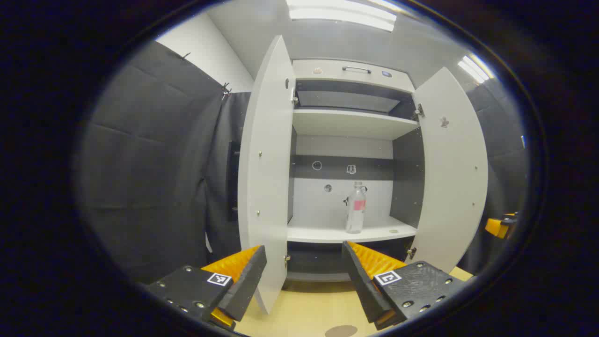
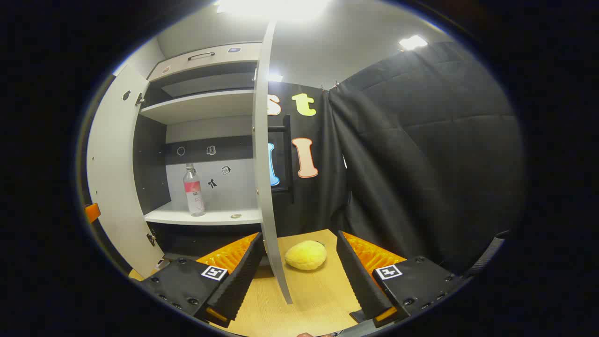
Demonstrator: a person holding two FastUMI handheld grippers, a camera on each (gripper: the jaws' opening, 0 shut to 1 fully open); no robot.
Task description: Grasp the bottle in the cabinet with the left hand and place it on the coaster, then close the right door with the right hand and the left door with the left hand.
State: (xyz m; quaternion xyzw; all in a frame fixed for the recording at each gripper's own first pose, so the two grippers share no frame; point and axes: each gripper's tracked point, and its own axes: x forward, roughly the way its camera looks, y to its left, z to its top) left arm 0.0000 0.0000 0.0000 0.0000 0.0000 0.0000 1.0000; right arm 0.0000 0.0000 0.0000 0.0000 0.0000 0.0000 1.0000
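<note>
A clear plastic bottle (image 1: 355, 208) with a pink label stands upright on the cabinet's lower shelf (image 1: 327, 232), right of centre. Both white doors stand wide open: the left door (image 1: 264, 178) and the right door (image 1: 451, 178). My left gripper (image 1: 304, 271) is open in front of the cabinet, well short of the bottle and empty. A round brown coaster (image 1: 340, 331) lies on the wooden table just below it. In the right gripper view the bottle (image 2: 193, 189) is far left, and my right gripper (image 2: 299, 271) is open, with the right door's edge (image 2: 266, 164) between its fingers.
A yellow lemon-like object (image 2: 305, 255) lies on the wooden table (image 2: 318, 290) ahead of the right gripper. An upper shelf (image 1: 351, 124) and a drawer with a handle (image 1: 355, 70) sit above the bottle. Black cloth walls flank the cabinet on both sides.
</note>
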